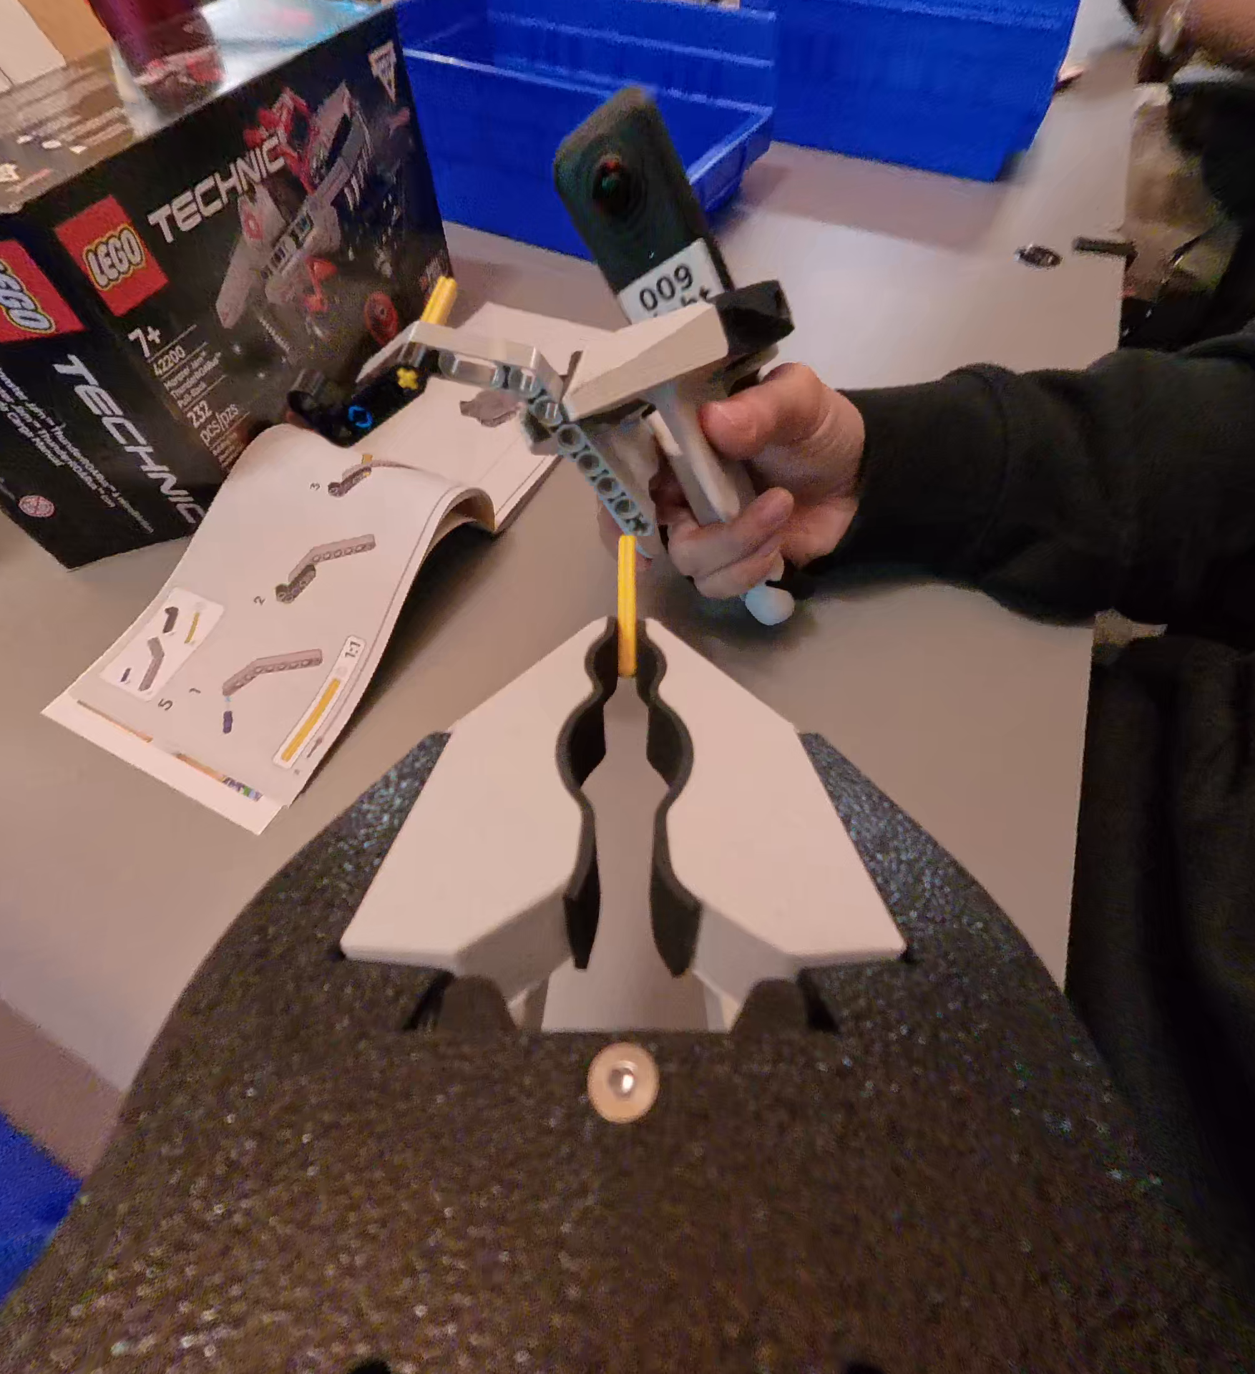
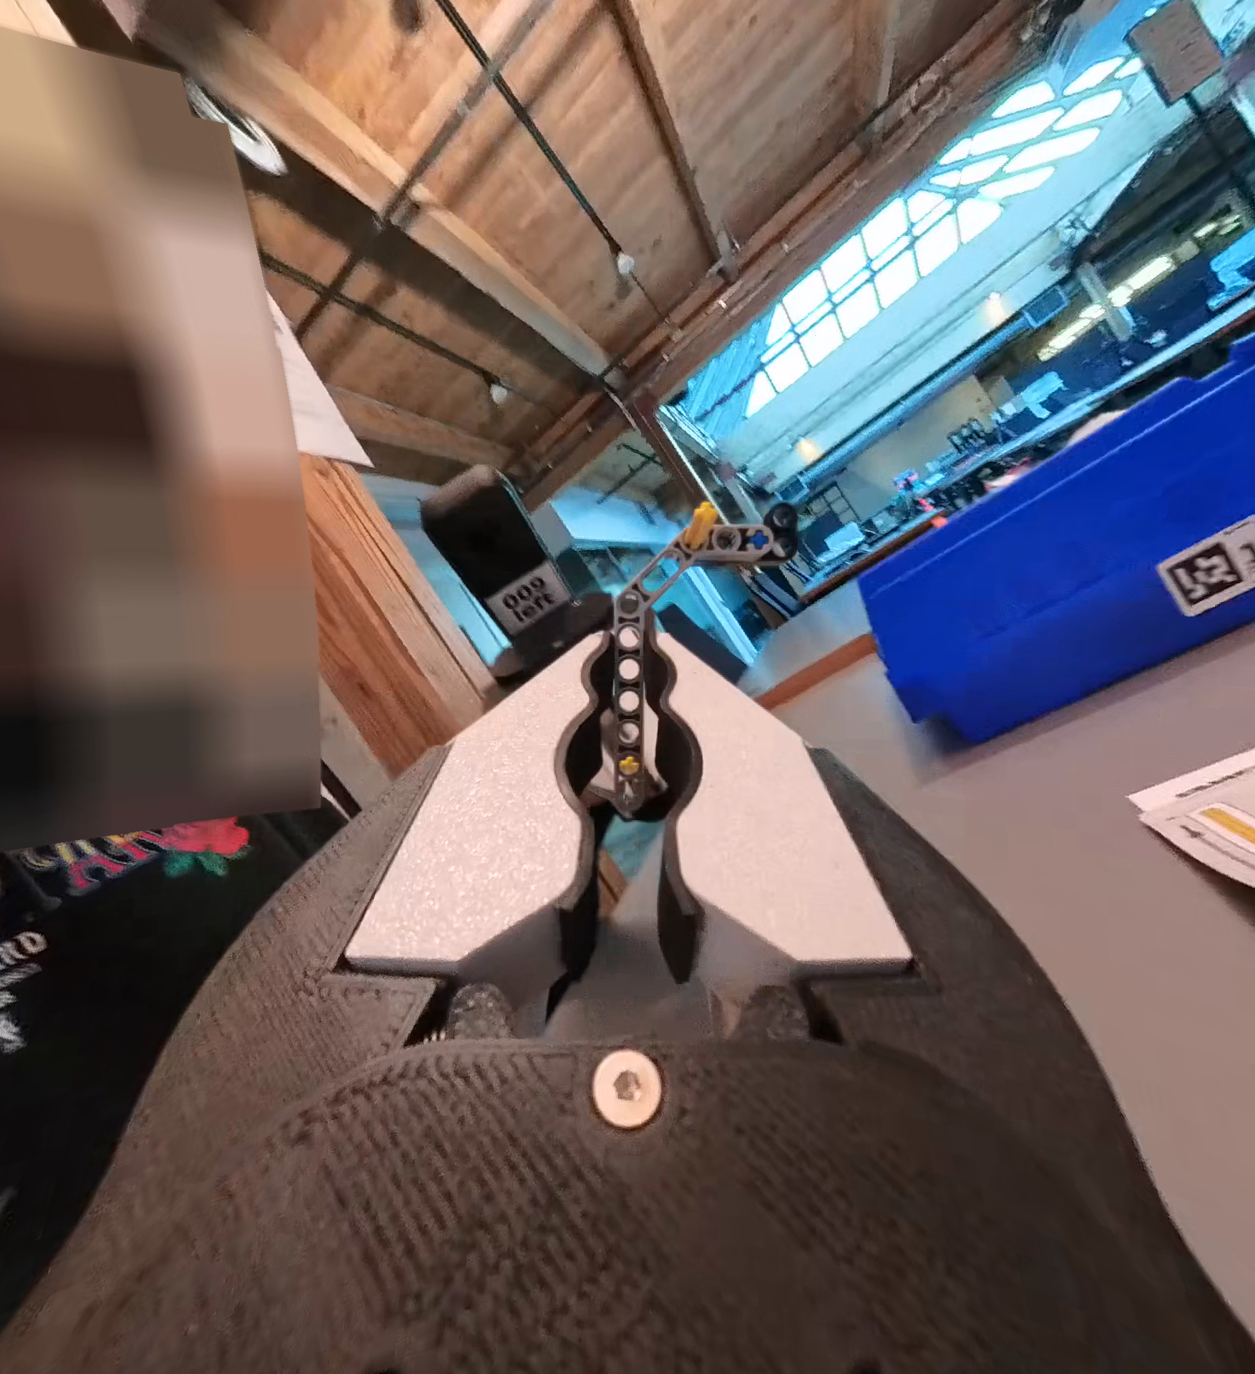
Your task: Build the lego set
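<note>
On the grey table [image 1: 870, 312], far side, blue bins [image 1: 580, 126] line the edge; one bin [image 2: 1056, 624] carries a white tag in the right wrist view. Far left stands the black set box [image 1: 163, 312], upright, one corner toward the camera. Just beside it, nearer, the manual [image 1: 268, 617] lies open, pages arched up off the table; a corner of it [image 2: 1249, 825] shows at right in the right wrist view.

Right of centre, a person's hand [image 1: 758, 483] in a dark sleeve [image 1: 1056, 476] grips the handle of the right gripper [image 1: 580, 416], raised above the manual. Its fingers are clenched on the grey beam [image 1: 595, 461]; seen from its own camera, the right gripper [image 2: 628, 669] clamps the beam [image 2: 628, 691] along its straight, holed length, and the bent end rises past the fingertips.

That far end carries a small black connector [image 1: 342, 409] with a blue pin, and a short yellow axle [image 1: 437, 301] sticks up through it.

Near centre, the left gripper [image 1: 626, 654] pinches a long yellow axle [image 1: 626, 595] at its tips, fingers closed on the lower end. The axle stands roughly upright, its top touching or just under the beam's near end; cannot tell whether it is seated in the hole.
</note>
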{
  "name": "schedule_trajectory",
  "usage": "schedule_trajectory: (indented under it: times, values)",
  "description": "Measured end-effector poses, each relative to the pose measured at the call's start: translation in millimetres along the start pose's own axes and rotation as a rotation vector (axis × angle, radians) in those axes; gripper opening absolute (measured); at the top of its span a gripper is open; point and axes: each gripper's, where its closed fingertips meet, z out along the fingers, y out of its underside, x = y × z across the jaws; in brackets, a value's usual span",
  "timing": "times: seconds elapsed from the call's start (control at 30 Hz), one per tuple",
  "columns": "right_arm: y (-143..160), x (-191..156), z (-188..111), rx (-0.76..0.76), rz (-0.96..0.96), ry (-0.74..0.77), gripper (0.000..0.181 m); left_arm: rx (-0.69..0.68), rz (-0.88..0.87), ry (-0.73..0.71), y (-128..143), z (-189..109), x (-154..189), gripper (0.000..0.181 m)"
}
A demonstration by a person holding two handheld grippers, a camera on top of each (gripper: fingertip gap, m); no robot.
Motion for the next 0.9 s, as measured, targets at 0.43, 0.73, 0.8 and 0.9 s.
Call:
schedule_trajectory:
  times: [0.43, 0.73, 0.8, 0.9]
  values:
    - [5.4, 41.7, -11.3, -0.044, 0.031, 0.289, 0.005, -0.134, -0.019, 0.128, 29.7, 11.3, 14.0, 0.001]
    - [68.4, 82.6, -47.8, -0.550, 0.006, 0.665, 0.005, -0.238, -0.089, 0.144, 61.1, 3.1, -1.7, 0.001]
    - [68.7, 85.8, -50.0, -0.585, -0.056, 0.704, 0.005, -0.248, -0.094, 0.148, 64.6, 2.8, -3.0, 0.001]
    - [77.4, 92.7, -60.4, -0.703, -0.141, 0.784, 0.013, -0.253, -0.094, 0.151, 67.7, 2.4, -4.4, 0.001]
